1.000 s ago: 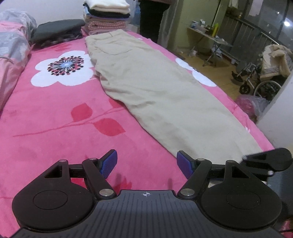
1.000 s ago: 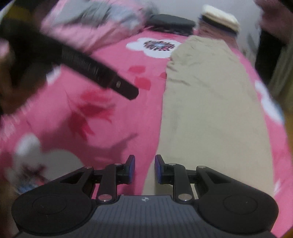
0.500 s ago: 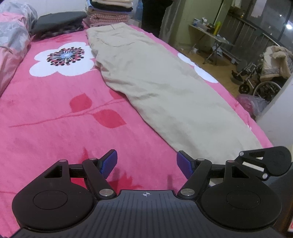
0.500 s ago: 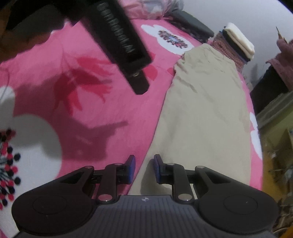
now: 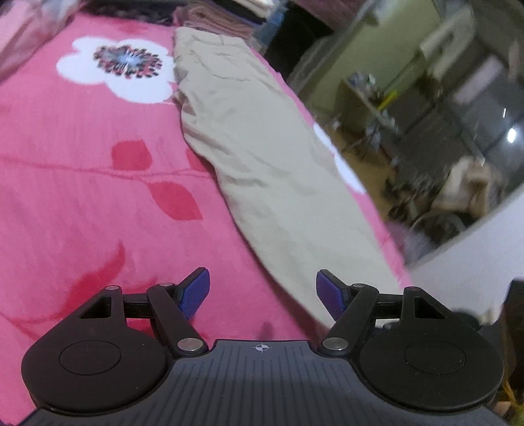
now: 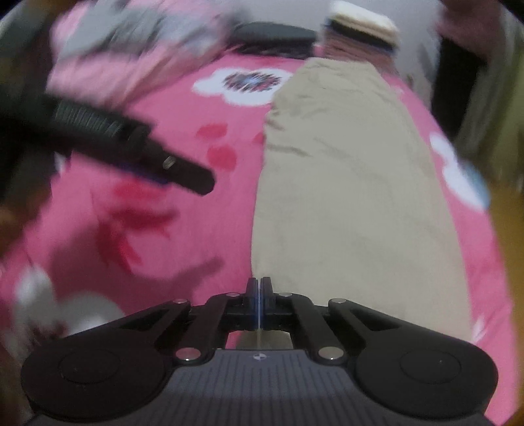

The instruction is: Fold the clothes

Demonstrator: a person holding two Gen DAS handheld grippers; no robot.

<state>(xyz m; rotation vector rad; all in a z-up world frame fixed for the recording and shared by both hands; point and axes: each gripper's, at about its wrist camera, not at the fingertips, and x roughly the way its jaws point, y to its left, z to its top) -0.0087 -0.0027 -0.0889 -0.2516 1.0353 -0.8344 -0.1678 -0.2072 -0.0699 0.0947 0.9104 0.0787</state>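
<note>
Beige trousers point(image 5: 262, 157) lie flat and lengthwise on the pink flowered blanket point(image 5: 82, 183), waist at the far end. My left gripper point(image 5: 262, 291) hangs open over the blanket, its right pad just above the near leg edge, nothing between its fingers. In the right wrist view the trousers point(image 6: 353, 183) run away from me. My right gripper point(image 6: 258, 288) is shut, pads together, at the near left corner of the hem. Whether any cloth is pinched I cannot tell. A blurred black finger of the left gripper point(image 6: 186, 175) crosses the left side of that view.
A stack of folded clothes point(image 6: 360, 23) and a dark folded garment point(image 6: 271, 34) sit at the far end of the bed. Grey and pink bedding point(image 6: 131, 36) lies far left. Past the bed's right edge are a floor, a small table point(image 5: 370, 95) and clutter.
The right gripper's jaws have closed from a narrow gap to fully together at the hem corner. Both views have rolled, and the left gripper has drifted a little nearer the blanket.
</note>
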